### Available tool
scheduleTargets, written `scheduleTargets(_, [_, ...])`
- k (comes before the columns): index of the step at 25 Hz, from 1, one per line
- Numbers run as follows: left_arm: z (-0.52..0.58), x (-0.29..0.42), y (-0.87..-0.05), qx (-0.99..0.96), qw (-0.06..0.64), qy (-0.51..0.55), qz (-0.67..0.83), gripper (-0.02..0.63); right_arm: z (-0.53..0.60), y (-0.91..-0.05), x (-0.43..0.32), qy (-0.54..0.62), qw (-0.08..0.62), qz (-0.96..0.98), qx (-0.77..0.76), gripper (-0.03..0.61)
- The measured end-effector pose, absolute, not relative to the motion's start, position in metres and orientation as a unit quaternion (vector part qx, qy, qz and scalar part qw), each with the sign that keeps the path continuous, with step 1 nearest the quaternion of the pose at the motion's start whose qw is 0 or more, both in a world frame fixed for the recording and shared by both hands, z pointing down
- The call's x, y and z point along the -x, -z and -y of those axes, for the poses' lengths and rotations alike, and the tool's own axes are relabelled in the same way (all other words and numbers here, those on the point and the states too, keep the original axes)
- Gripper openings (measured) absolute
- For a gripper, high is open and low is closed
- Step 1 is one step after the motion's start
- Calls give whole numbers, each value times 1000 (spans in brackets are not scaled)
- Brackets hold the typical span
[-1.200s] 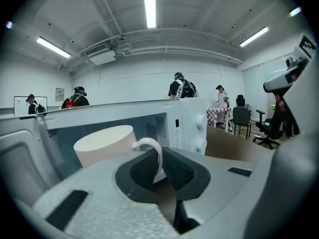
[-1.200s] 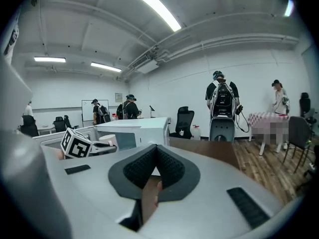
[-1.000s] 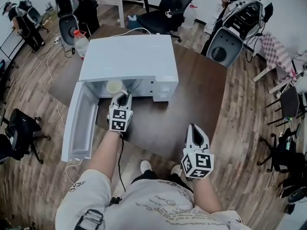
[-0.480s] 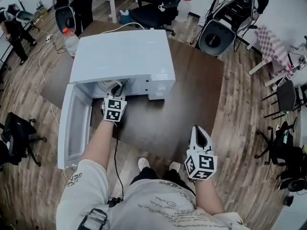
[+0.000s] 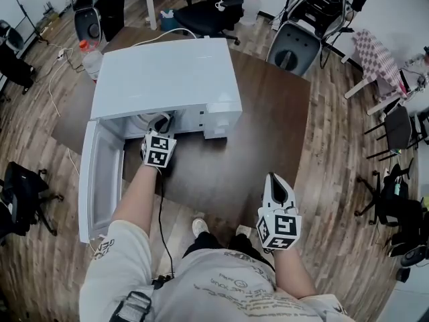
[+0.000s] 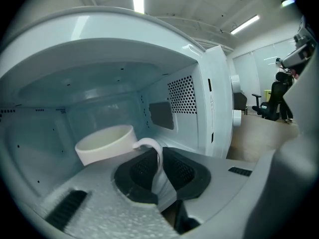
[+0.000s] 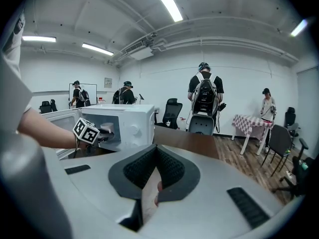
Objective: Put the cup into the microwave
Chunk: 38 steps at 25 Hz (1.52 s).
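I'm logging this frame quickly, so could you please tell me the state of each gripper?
Left gripper: shut on the cup by its handle, inside the microwave.
Right gripper: shut, holding nothing.

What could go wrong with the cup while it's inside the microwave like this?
1. The left tongs pinch only the thin handle of the cup, so the cup might tip or slip.
2. I can't tell whether the cup rests on the floor of the microwave; letting go too soon could drop it.
3. Pulling back carelessly might drag the cup out again.
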<state>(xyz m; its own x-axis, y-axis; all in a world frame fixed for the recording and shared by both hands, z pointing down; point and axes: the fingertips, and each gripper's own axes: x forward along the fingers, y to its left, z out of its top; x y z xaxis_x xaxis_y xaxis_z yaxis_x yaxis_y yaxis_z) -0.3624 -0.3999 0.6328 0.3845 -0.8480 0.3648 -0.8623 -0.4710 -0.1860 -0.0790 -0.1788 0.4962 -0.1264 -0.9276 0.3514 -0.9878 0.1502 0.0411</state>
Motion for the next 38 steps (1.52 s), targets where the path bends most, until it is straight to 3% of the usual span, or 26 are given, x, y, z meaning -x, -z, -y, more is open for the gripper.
scheduleTargets(21, [366,391,-631,-802,72,-204,557,93,180,-497,102,-98,150,772,-610,14])
scheduleTargets(24, [349,385,-620,-814,92,-184,544,17,180,-495,108,-96,143,779,-603,14])
scheduleTargets(38, [248,336,-534,-780,113,-135,601,14,189,-474,142,-82,99,844,-521,14])
